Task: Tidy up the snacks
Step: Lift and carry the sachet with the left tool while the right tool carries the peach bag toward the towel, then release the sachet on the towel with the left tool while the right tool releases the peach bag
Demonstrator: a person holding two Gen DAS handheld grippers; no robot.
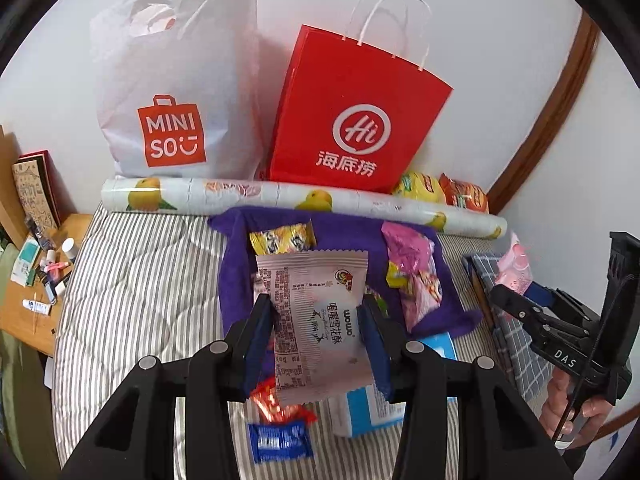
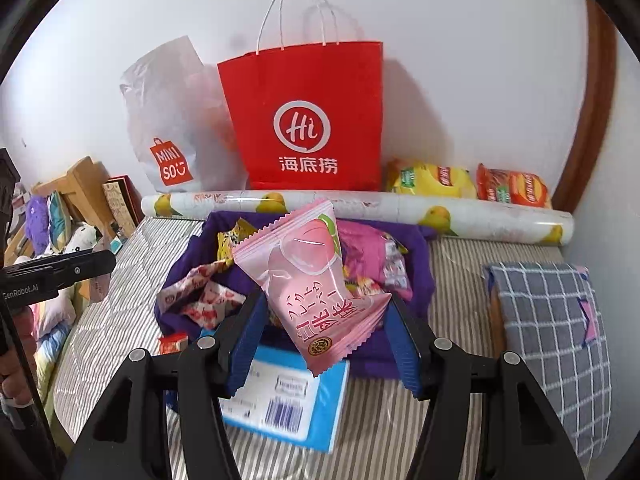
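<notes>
Striped bedding (image 1: 140, 280) covers the bed, which runs up to a white wall where a red Haidilao paper bag (image 1: 352, 116) leans beside a white Miniso plastic bag (image 1: 172, 92). In front of the red bag lies a roll of lemon-print wrap (image 1: 304, 200), and nearer than that a purple cloth (image 1: 236, 272) holds a heap of small snack packets.

Over the purple cloth, the left gripper (image 1: 318, 332) is closed on a pale pink nougat packet (image 1: 316, 320), its blue pads pressing both long edges. The right gripper (image 2: 324, 332) pinches a pink peach-print snack packet (image 2: 316, 276) at its lower end, tilted, above the cloth's near edge and a blue-and-white box (image 2: 292, 400).

Right of the red bag sit a yellow chip bag (image 2: 432, 180) and an orange chip bag (image 2: 512, 188).
</notes>
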